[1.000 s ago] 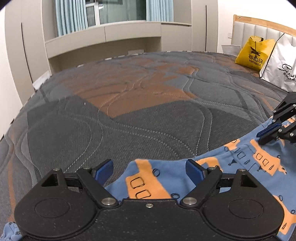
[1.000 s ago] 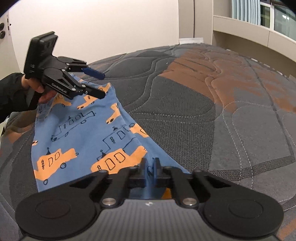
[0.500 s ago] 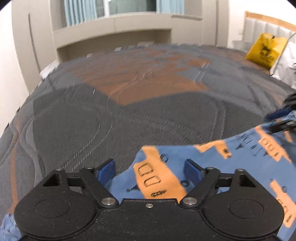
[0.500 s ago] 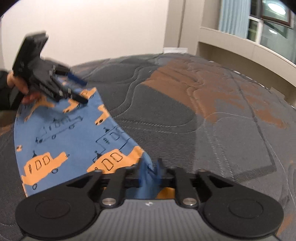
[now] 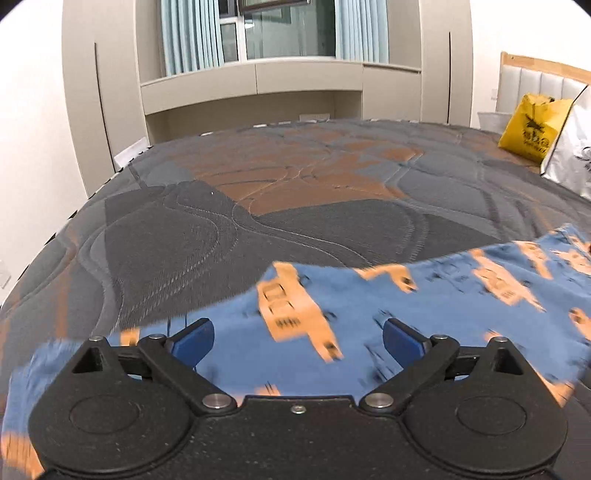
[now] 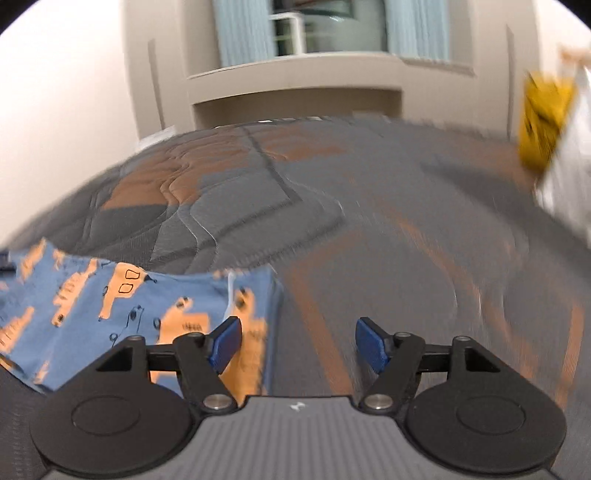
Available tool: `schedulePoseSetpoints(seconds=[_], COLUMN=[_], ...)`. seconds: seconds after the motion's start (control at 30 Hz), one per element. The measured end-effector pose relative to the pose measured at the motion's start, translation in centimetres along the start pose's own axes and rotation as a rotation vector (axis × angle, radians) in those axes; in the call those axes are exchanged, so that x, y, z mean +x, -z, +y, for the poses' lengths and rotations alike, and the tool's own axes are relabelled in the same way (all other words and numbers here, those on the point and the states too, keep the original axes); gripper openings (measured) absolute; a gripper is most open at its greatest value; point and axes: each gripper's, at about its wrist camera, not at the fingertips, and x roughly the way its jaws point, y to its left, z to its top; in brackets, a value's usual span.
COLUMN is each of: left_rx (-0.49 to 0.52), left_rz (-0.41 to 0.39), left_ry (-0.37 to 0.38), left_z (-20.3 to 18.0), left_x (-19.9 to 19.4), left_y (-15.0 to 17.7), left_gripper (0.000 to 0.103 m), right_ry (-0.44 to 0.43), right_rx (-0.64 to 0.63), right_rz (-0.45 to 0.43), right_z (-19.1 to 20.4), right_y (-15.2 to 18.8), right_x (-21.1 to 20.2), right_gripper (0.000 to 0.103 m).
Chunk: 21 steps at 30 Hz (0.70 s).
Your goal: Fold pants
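Note:
Blue pants [image 5: 424, 295] printed with orange cars lie flat on the grey and orange quilted bed [image 5: 295, 206]. My left gripper [image 5: 298, 338] hovers over their near edge; its jaws are wide and still opening, the cloth lying below and between the blue pads without being pinched. In the right wrist view the pants [image 6: 122, 306] lie at the lower left, one end edge near the left pad. My right gripper [image 6: 297, 341] sits just right of that edge over bare quilt, jaws opening, nothing between them. This view is motion-blurred.
A yellow bag [image 5: 528, 129] and a white bag [image 5: 570, 155] lean against the headboard [image 5: 543, 79] at the far right. Beige cabinets and a curtained window [image 5: 273, 33] stand beyond the bed's far edge. Bare quilt stretches ahead of both grippers.
My right gripper let go of the pants, opened, and swung right to face the window. My left gripper opened wider and shifted, so more blue cloth now lies under it.

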Motion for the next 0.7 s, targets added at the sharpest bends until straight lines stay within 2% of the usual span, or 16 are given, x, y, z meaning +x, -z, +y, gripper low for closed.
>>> schedulePoseSetpoints(seconds=[0.07, 0.13, 0.17, 0.2, 0.3, 0.37, 0.4, 0.43, 0.5, 0.53, 0.57, 0.63, 0.7], left_rx=[-0.017, -0.027, -0.03, -0.036, -0.085, -0.13, -0.153, -0.176, -0.219, -0.242, -0.258, -0.296, -0.343], left_rz=[0.001, 0.007, 0.011, 0.013, -0.005, -0.035, -0.053, -0.072, -0.106, -0.12, -0.126, -0.129, -0.123], left_ry=[-0.008, -0.041, -0.066, -0.083, -0.125, -0.129, -0.133, -0.142, -0.169, -0.186, -0.202, -0.244, -0.274], left_z=[-0.6, -0.8, -0.8, -0.7, 0.2, 1.0, 1.4, 1.9, 2.8, 3.4, 4.0, 5.6, 7.3], left_x=[-1.7, -2.8, -3.3, -3.9, -6.0, -7.6, -8.5, -9.4, -11.2, -12.2, -12.8, -13.9, -14.4], left_y=[1.2, 2.3, 2.7, 3.2, 4.2, 4.8, 5.1, 5.4, 6.1, 6.6, 7.0, 8.0, 8.7], left_gripper=[0.099, 0.099, 0.099, 0.099, 0.099, 0.099, 0.099, 0.099, 0.1, 0.101, 0.101, 0.102, 0.102], right_ry=[-0.052, -0.078, -0.099, -0.119, -0.05, -0.039, -0.026, -0.007, 0.074, 0.1, 0.1, 0.064, 0.007], right_rx=[0.055, 0.058, 0.048, 0.029, -0.071, -0.077, -0.084, -0.097, -0.124, -0.122, -0.119, -0.107, -0.118], right_rz=[-0.002, -0.003, -0.008, -0.008, -0.009, -0.003, -0.002, -0.005, -0.024, -0.033, -0.043, -0.077, -0.1], right_z=[-1.0, -1.0, -0.7, -0.2, 1.7, 2.0, 2.1, 2.3, 2.9, 3.3, 3.6, 4.6, 6.7], right_y=[0.9, 1.5, 1.7, 1.7, 1.4, 1.3, 1.5, 1.6, 1.7, 1.8, 1.8, 2.0, 2.2], right_x=[-0.4, -0.6, -0.8, -1.1, -1.8, -1.7, -1.7, -1.5, -1.8, -2.1, -2.6, -3.5, -3.9], right_gripper=[0.067, 0.029, 0.018, 0.012, 0.01, 0.01, 0.016, 0.032, 0.05, 0.056, 0.059, 0.082, 0.091])
